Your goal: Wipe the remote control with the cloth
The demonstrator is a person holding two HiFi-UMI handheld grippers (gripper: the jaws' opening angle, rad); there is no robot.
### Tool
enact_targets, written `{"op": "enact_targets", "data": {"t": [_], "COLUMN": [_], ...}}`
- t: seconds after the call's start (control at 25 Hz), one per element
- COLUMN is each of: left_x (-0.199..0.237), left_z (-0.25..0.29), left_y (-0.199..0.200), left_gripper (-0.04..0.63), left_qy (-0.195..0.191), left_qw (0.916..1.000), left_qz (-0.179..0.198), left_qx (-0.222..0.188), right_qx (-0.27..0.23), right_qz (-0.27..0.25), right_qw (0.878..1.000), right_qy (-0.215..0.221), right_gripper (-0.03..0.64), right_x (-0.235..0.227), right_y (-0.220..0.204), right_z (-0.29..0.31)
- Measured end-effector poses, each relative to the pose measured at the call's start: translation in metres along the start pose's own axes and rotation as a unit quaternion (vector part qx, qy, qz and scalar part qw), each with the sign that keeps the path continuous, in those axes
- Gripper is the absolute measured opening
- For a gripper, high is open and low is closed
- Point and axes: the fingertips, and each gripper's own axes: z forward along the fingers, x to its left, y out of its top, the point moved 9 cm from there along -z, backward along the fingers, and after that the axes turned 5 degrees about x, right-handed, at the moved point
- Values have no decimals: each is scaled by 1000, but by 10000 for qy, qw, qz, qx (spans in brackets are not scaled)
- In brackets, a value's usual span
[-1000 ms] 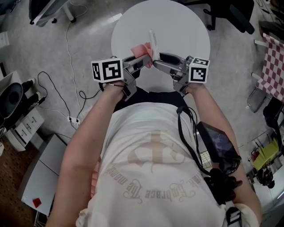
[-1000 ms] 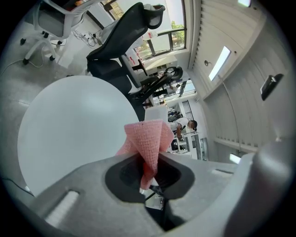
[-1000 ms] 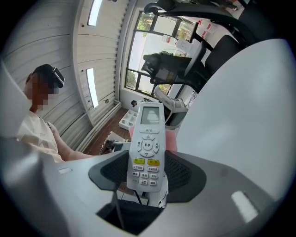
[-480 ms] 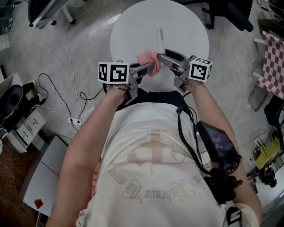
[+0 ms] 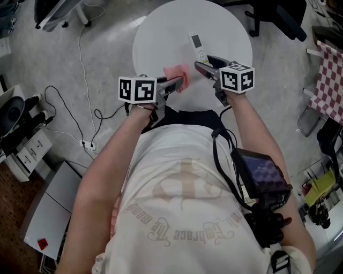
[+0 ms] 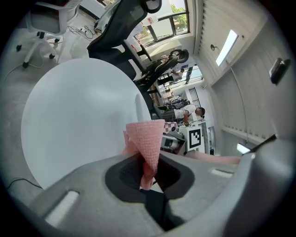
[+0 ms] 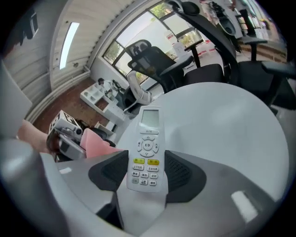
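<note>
A white remote control (image 7: pixel 147 150) with a small screen and yellow buttons is clamped at its lower end in my right gripper (image 7: pixel 146 178), screen end pointing away over the round white table (image 5: pixel 161 32). In the head view the remote control (image 5: pixel 199 48) faces up, held by the right gripper (image 5: pixel 206 65). My left gripper (image 5: pixel 177 83) is shut on a pink cloth (image 5: pixel 175 72), which stands up in a folded cone (image 6: pixel 147 141) between the jaws of the left gripper (image 6: pixel 147 178). Cloth and remote are a short gap apart.
Black office chairs (image 5: pixel 278 16) stand beyond the table. A cable (image 5: pixel 80 59) trails over the grey floor at left. A red-checked cloth (image 5: pixel 328 80) hangs at the right edge. A device (image 5: pixel 262 176) hangs from a strap on the person's chest.
The right gripper has turned the remote from edge-on to face-up and drawn it right, away from the cloth. The left gripper has shifted slightly right with the cloth.
</note>
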Motion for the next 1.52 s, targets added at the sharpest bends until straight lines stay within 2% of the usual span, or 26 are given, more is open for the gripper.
{"op": "enact_targets", "data": {"t": [0.16,0.28,0.48,0.6,0.76,0.84,1.04,1.12,1.28,1.52], "left_x": [2,7,14,14,14,14,12,13,11,-6], "left_z": [-3,-6,-12,-12,-11,-12,-19,-25,-35,-41], "left_y": [-2,-4,-5,-5,-4,-3,0,1,5,12], "left_gripper": [34,34,34,34,34,34,34,34,34,34], "left_qy": [67,103,233,273,293,300,345,376,530,502], "left_qw": [10000,9999,9995,9994,9993,9994,9992,9988,9963,9894], "left_qz": [-29,-79,-157,-165,-130,-81,159,256,653,1311], "left_qx": [-66,-96,-166,-163,-174,-172,-139,-157,-184,-372], "right_qx": [616,894,1400,1579,1652,1546,922,633,-17,-695], "right_qz": [-696,-1025,-1677,-1911,-2006,-1909,-1243,-1011,-759,-883], "right_qw": [9942,9868,9654,9550,9512,9551,9731,9763,9767,9737], "right_qy": [-541,-883,-1428,-1626,-1665,-1656,-1706,-1805,-2007,-1984], "right_gripper": [255,255,255,255,260,259,249,204,10,6], "right_x": [1,1,1,0,-2,-3,-3,0,13,45], "right_y": [0,1,-2,-3,-4,-4,2,3,4,2], "right_z": [8,13,26,29,33,32,13,2,-25,-60]}}
